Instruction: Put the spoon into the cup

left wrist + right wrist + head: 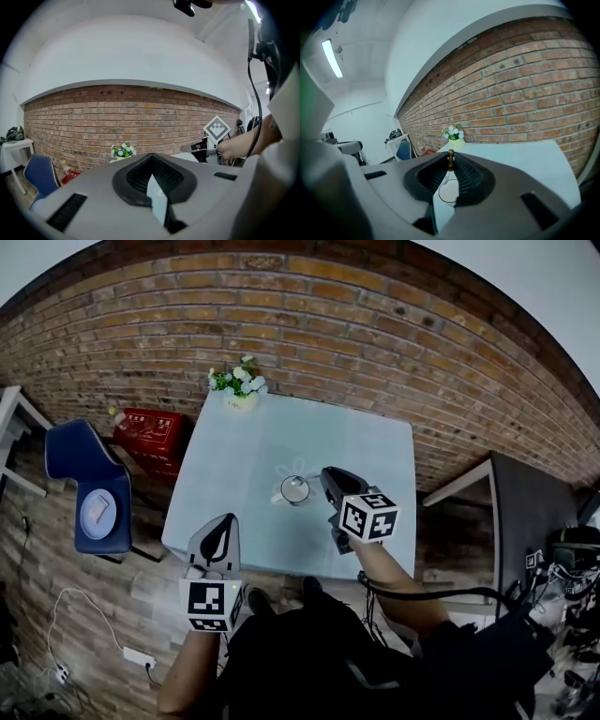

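A small cup [294, 489] with a handle stands near the middle of the pale table [244, 442]. My right gripper [325, 472] hovers just to the right of the cup, pointing at it. Its jaws are shut on the spoon [450, 159]. The spoon's brown end pokes out at the fingertips of the right gripper [450, 154], and a thin rounded outline shows lower in the gap. My left gripper [225, 519] hangs at the table's front edge, well short of the cup. Its fingertips meet with nothing between them, as the left gripper [151, 155] view also shows.
A pot of white flowers [238, 382] sits at the table's far edge by the brick wall. Left of the table are a blue chair [89, 486] and a red box [150, 430]. A dark table [530, 502] stands to the right.
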### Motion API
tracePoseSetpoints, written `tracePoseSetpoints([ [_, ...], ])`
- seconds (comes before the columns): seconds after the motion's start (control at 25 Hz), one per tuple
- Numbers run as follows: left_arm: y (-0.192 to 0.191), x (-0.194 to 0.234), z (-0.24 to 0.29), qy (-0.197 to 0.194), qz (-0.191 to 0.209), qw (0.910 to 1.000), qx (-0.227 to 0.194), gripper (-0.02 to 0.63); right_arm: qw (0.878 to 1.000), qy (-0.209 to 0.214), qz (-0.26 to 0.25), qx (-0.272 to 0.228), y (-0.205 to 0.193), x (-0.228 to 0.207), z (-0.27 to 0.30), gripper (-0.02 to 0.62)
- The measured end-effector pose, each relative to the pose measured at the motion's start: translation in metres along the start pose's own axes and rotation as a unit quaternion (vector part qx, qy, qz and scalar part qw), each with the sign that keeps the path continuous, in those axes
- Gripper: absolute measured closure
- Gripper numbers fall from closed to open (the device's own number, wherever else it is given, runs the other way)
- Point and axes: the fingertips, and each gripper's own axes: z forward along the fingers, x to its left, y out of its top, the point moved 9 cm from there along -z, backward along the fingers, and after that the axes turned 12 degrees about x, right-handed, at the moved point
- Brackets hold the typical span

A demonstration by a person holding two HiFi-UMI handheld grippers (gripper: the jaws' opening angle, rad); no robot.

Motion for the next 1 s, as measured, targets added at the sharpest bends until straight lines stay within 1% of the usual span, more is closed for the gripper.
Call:
tracePoseSetpoints([
  [0.24,-0.003,-0.006,0.012,0.024,-0.015,0.9996,0.007,0.598,0.999,0.019,-0.004,0.044,-0.013,-0.016,0.034,0.541],
  [0.52,-0.009,-0.009,0.014,0.047,-0.033,0.9982,0.019,0.598,0.996,0.029,-0.007,0.084,-0.029,-0.027,0.065,0.541],
  [0.72,-0.012,-0.010,0.014,0.062,-0.034,0.9971,0.027,0.598,0.994,0.034,-0.013,0.105,-0.037,-0.029,0.079,0.541],
  [1.0,-0.017,-0.011,0.013,0.072,-0.039,0.9959,0.038,0.598,0.991,0.043,-0.013,0.124,-0.049,-0.030,0.094,0.541],
])
